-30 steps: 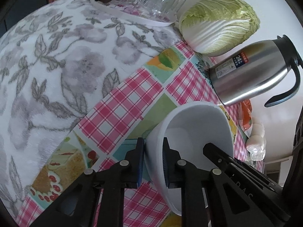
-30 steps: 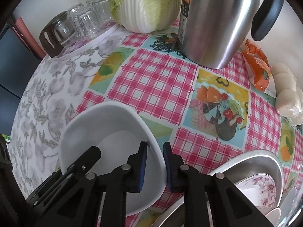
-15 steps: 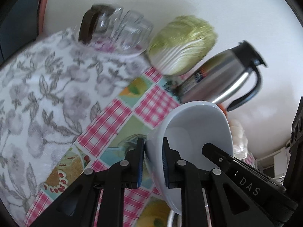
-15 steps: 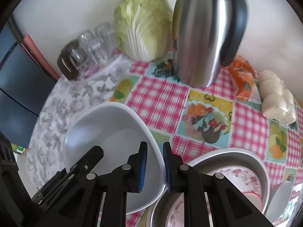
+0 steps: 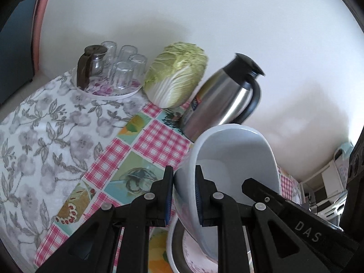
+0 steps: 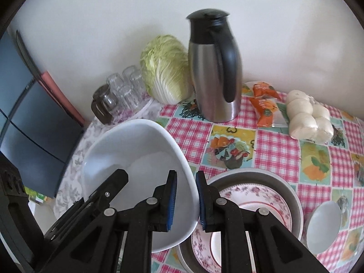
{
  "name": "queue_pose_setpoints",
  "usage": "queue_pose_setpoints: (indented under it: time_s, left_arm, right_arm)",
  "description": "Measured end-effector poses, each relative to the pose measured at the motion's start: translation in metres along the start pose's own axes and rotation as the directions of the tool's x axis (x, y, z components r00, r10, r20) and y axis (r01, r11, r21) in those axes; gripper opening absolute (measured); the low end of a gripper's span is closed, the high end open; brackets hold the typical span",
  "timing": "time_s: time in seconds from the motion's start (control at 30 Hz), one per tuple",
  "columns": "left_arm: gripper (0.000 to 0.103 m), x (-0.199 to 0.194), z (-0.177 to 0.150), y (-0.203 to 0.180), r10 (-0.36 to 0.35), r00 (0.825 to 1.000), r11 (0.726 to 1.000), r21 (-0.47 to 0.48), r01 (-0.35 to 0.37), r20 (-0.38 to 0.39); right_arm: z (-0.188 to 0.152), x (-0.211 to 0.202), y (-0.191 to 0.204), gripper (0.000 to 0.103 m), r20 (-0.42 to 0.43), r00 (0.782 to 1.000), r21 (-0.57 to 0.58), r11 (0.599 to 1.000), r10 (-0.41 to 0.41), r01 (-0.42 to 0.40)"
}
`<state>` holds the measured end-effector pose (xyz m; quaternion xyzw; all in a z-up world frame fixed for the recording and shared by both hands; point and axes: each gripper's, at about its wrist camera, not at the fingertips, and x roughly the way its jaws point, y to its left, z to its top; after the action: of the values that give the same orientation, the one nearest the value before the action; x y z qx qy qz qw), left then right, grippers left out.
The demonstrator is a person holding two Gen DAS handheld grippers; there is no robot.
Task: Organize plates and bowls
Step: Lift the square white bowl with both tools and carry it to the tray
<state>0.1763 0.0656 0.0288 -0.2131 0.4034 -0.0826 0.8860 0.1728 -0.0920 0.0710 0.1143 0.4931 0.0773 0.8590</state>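
Observation:
Both grippers hold one large white bowl (image 6: 136,159) by opposite rims, lifted above the table. My left gripper (image 5: 183,195) is shut on its left rim; the bowl (image 5: 236,159) fills the lower right of that view. My right gripper (image 6: 185,202) is shut on its right rim. Below and right sits a metal basin (image 6: 293,195) holding floral plates (image 6: 261,204). A small white bowl (image 6: 323,225) stands right of the basin.
At the back by the wall stand a steel thermos jug (image 6: 213,77), a napa cabbage (image 6: 166,68) and a tray of upturned glasses (image 6: 120,97). Orange snack packs (image 6: 264,102) and bagged buns (image 6: 307,118) lie at the right. A floral cloth (image 5: 45,136) covers the table's left.
Both grippers have raised the white bowl off the table and carried it toward the metal basin. The table and the back objects now look farther away.

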Motion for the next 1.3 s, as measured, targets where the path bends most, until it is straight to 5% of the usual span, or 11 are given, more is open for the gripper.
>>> queue_pose_setpoints:
  time_s: [0.73, 1.3]
  left_arm:
    - [0.018, -0.021, -0.052, -0.088, -0.009, 1.0, 0.977, 0.213, 0.008, 0.004]
    - [0.018, -0.015, -0.068, -0.122, 0.015, 1.0, 0.962, 0.274, -0.011, -0.013]
  right_arm:
    - [-0.06, -0.073, -0.08, 0.019, 0.152, 0.988, 0.205, 0.979, -0.008, -0.023]
    - [-0.073, -0.083, -0.118, 0.022, 0.144, 0.989, 0.272, 0.961, 0.022, -0.061]
